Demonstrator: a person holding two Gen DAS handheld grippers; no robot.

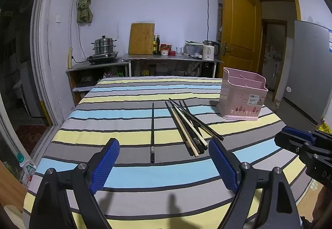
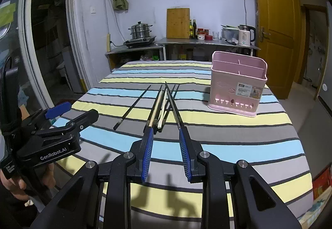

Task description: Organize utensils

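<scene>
Centrally, on the striped tablecloth (image 1: 128, 175), a loose bundle of chopsticks (image 1: 189, 127) lay fanned, dark ones with pale ones among them; a single black chopstick (image 1: 153, 131) lay apart to their left. Pink utensil basket (image 2: 238, 85) stood upright at the far right, its divided compartments showing nothing inside. Left gripper (image 1: 164, 163) hovered spread wide, holding nothing. Right gripper (image 2: 166, 146) hovered near the bundle's close ends, jaws narrowly parted, gripping nothing.
</scene>
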